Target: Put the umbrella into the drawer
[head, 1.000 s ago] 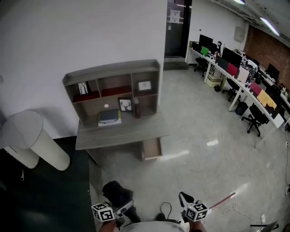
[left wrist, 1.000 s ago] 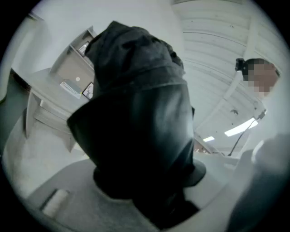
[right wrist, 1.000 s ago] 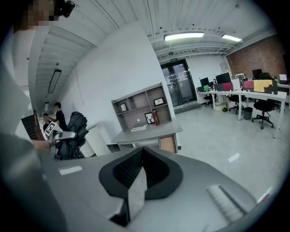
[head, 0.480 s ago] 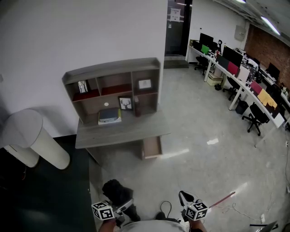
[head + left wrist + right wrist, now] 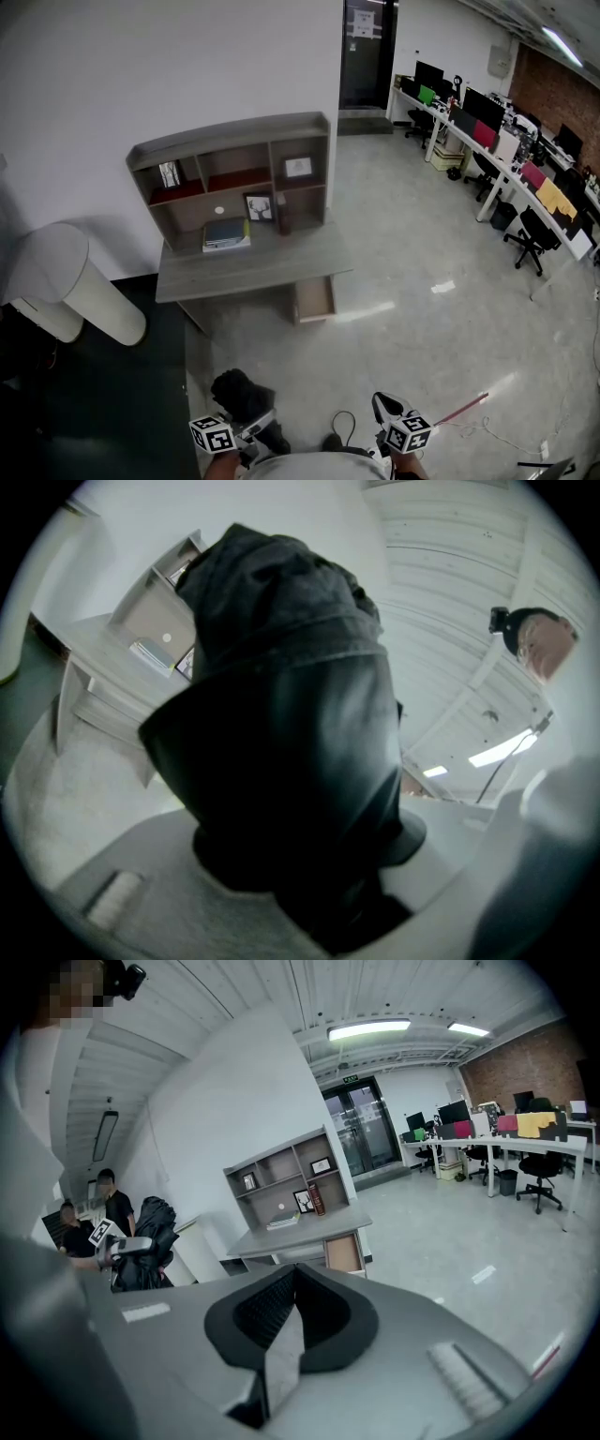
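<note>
The left gripper (image 5: 251,429) clamped the black umbrella (image 5: 281,742); the right gripper (image 5: 281,1326) appeared closed, empty; the far drawer (image 5: 314,300) stood open.

Matt black cloth, creased, w/ slight sheen lower down, on umbrella (image 5: 281,752). Matt grey wood grain on desk (image 5: 253,267); pale wood inside drawer (image 5: 314,298). Smooth glossy floor (image 5: 422,244), w/ light reflections. Ribbed matt black pads (image 5: 262,1303) on right gripper (image 5: 295,1267).
</note>
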`<state>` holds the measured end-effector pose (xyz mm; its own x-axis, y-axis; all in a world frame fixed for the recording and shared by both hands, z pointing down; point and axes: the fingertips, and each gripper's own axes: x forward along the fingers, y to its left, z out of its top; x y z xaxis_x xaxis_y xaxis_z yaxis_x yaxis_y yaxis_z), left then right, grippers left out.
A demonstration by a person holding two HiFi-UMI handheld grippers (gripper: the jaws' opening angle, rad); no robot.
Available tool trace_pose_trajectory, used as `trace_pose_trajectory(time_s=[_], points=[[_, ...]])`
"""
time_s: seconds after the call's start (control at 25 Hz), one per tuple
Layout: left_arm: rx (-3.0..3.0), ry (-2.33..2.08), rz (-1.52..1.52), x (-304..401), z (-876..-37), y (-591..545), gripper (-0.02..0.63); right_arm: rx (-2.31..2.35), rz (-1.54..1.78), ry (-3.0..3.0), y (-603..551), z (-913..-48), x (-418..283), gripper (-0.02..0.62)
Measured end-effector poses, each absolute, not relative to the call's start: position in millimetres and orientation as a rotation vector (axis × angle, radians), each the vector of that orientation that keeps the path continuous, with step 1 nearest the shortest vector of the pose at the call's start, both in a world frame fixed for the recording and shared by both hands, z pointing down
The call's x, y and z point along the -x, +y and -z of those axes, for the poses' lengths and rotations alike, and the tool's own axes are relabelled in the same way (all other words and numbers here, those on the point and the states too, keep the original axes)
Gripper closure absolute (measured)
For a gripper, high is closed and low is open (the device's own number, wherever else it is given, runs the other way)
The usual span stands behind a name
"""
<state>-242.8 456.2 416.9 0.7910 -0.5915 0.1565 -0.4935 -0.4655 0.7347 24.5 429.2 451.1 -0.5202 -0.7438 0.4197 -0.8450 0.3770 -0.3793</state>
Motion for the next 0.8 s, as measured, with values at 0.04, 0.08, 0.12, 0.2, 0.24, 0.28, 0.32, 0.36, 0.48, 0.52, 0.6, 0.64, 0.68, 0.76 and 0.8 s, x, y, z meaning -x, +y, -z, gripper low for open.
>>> trace_pose_trajectory(time_s=[0.04,0.08,0.12,0.2,0.24,0.28,0.32,0.36,0.48,0.52,0.6,0.64,0.68,0.76,0.8], points=[[-2.149,-0.804,0.151,240.5,-417.3,456.0,0.377,-1.432,-0.841,-2.451,429.0,-451.8,-27.4,0.589],[-2.146,-0.807,0.150,237.9,-417.6,456.1,0.377,-1.432,-0.844,-2.449,428.8,-452.4,-30.6,0.589],[-2.142,-0.812,0.149,235.0,-417.9,456.2,0.377,-1.432,-0.846,-2.448,428.6,-453.0,-34.1,0.591],[-2.137,-0.822,0.151,229.6,-419.5,456.3,0.377,-1.429,-0.849,-2.449,427.7,-454.4,-40.8,0.589],[-2.133,-0.828,0.153,227.1,-420.4,456.0,0.377,-1.426,-0.851,-2.451,427.0,-455.4,-43.8,0.591],[-2.129,-0.834,0.157,224.4,-421.2,455.6,0.377,-1.422,-0.854,-2.452,426.2,-456.2,-47.0,0.591],[-2.124,-0.839,0.162,221.0,-421.7,455.4,0.377,-1.417,-0.857,-2.454,425.5,-456.8,-50.6,0.591],[-2.120,-0.843,0.168,216.9,-422.4,455.4,0.377,-1.412,-0.857,-2.455,425.0,-457.4,-55.0,0.589],[-2.111,-0.851,0.179,201.4,-425.5,456.9,0.377,-1.403,-0.856,-2.455,424.7,-460.2,-71.0,0.589],[-2.108,-0.854,0.178,195.9,-426.6,457.2,0.377,-1.401,-0.859,-2.453,424.6,-461.7,-76.8,0.589],[-2.104,-0.861,0.176,185.2,-429.1,456.9,0.377,-1.394,-0.867,-2.449,424.0,-465.3,-87.7,0.591],[-2.102,-0.864,0.175,180.1,-430.5,456.6,0.377,-1.388,-0.869,-2.448,423.5,-467.1,-92.8,0.589],[-2.101,-0.867,0.176,174.7,-431.8,456.5,0.377,-1.381,-0.869,-2.449,423.1,-468.6,-97.8,0.591],[-2.099,-0.873,0.180,162.9,-433.2,456.5,0.377,-1.366,-0.863,-2.454,422.6,-470.1,-109.1,0.589],[-2.098,-0.875,0.183,156.7,-433.5,456.1,0.377,-1.360,-0.859,-2.455,421.9,-470.5,-115.1,0.591]])
